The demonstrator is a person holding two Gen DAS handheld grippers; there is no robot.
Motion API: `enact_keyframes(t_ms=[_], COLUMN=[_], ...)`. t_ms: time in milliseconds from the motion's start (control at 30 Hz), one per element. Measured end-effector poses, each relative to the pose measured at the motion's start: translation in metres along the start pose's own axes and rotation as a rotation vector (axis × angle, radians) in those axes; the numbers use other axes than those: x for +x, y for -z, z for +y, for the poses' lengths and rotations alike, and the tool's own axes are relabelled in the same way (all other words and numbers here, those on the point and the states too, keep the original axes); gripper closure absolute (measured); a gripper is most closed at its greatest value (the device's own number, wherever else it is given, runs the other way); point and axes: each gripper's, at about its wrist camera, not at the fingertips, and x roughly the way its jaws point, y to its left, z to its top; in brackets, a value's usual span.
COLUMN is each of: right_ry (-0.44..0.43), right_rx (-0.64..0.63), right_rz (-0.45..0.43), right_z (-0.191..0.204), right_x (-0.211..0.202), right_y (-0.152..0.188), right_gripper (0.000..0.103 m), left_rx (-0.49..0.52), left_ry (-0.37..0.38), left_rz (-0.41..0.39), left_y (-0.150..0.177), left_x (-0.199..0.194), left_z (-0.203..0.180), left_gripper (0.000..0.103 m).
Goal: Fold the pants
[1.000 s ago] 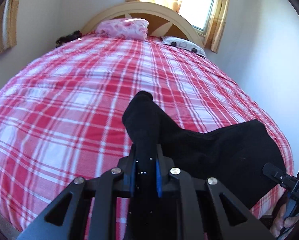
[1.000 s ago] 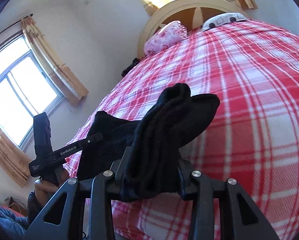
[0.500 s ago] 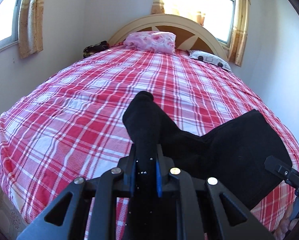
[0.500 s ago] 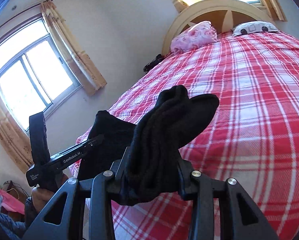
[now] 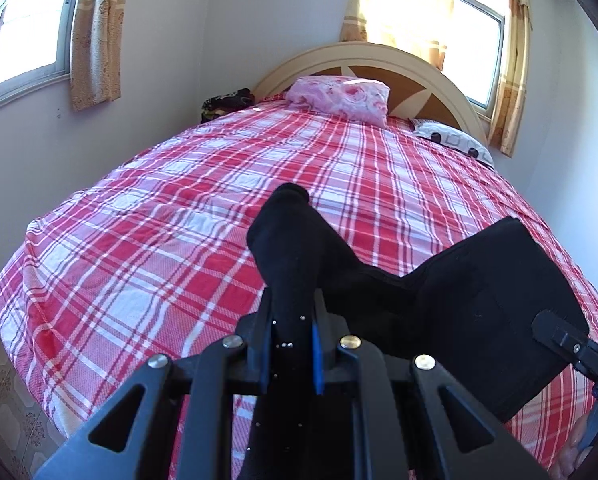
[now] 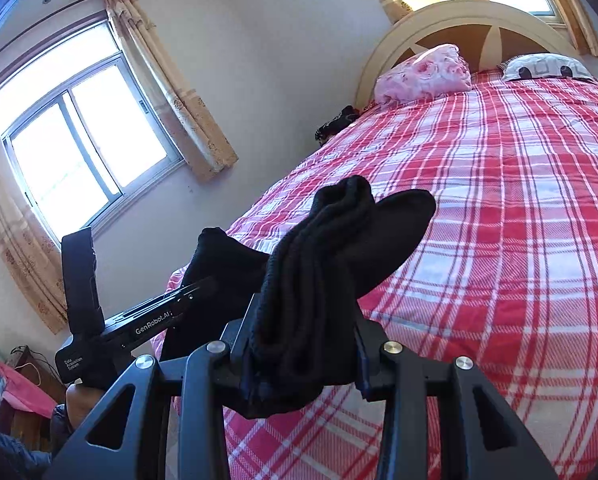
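Black pants point(image 5: 471, 304) hang stretched between both grippers above the near end of a red plaid bed point(image 5: 171, 240). My left gripper point(image 5: 289, 344) is shut on a thin edge of the cloth, which bunches up past the fingers. My right gripper point(image 6: 303, 344) is shut on a thick gathered wad of the black pants point(image 6: 331, 248). In the right wrist view the left gripper point(image 6: 195, 292) shows at the left, with a hand under it. In the left wrist view part of the right gripper body shows at the right edge.
A pink pillow point(image 5: 341, 96) and a white patterned pillow point(image 5: 455, 142) lie by the cream headboard point(image 5: 379, 60). A dark bundle point(image 5: 227, 104) sits at the bed's far left corner. Curtained windows point(image 6: 79, 136) line the walls. Tiled floor point(image 5: 7, 408) shows at the lower left.
Both grippers have drawn back from the bed and tipped upward with the pants still gripped; more of the walls, windows and the bed's near edge now shows.
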Motion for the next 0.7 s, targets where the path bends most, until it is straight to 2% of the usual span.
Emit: enact_keyframes(t_ms=[167, 333, 500, 633, 700], right_ry=[0.005, 0.04, 0.095, 0.172, 0.219], right_rx=[-0.016, -0.002, 0.055, 0.091, 0.107], right_rz=[-0.019, -0.024, -0.001, 0.047, 0.077], right_z=[-0.001, -0.02, -0.05, -0.076, -0.089], right_x=[0.018, 0.045, 0.069, 0.088, 0.096], right_y=[-0.017, -0.029, -0.029, -0.013, -0.003], right_gripper=[0.064, 0.064, 0.064, 0.064, 0.064], left_rx=[0.001, 0.02, 0.034, 0.036, 0.029], left_ry=[-0.034, -0.093, -0.131, -0.184, -0.185], left_rz=[-0.018, -0.022, 0.024, 0.08, 0.106], left_y=[-0.011, -0.014, -0.004, 0.006, 0.008], left_x=[0.011, 0.031, 0.056, 0.076, 0.082], left_z=[-0.001, -0.008, -0.011, -0.004, 0.0], left_gripper=[0.087, 0.087, 0.087, 0.086, 0.084])
